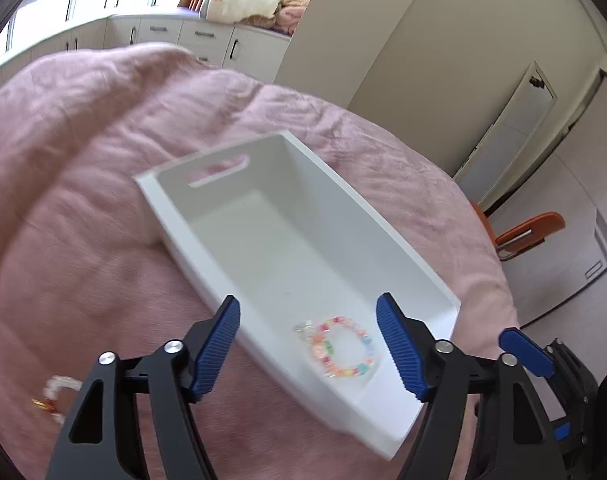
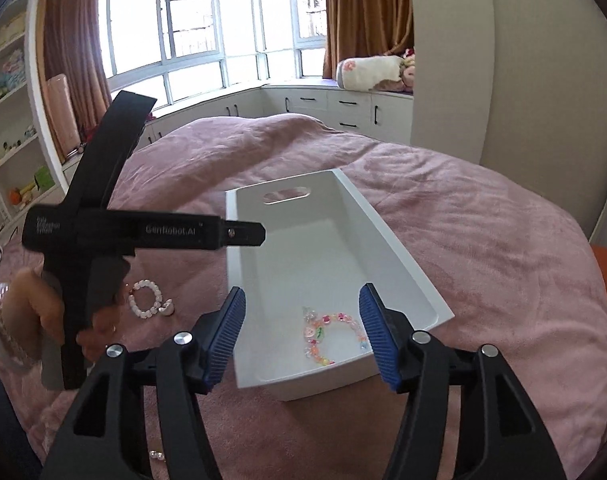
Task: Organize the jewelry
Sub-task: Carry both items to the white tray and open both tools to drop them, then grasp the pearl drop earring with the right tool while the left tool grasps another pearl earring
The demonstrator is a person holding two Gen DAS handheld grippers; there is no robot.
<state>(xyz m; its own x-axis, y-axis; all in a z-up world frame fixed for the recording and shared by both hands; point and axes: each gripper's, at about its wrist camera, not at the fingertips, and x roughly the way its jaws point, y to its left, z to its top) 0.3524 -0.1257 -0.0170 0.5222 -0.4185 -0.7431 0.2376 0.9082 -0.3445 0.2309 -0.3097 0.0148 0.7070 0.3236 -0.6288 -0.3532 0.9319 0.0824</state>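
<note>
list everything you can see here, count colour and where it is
white storage bin: 1, white, on the pink bedspread, handle slot at its far end
colourful beaded bracelet: 1, multicolour, inside the bin at its near end
white beaded bracelet: 1, white beads, on the bedspread left of the bin
small beaded piece: 1, pale, on the bedspread near the bottom edge, too small to identify
pink bedspread: 1, pink, covering the bed
orange chair: 1, orange, beside the bed
curtains: brown, at the windows
rolled blanket: 1, cream, on the window seat
left gripper: black with blue pads, open, above the bin
right gripper: black with blue pads, open, above the bin's near end
</note>
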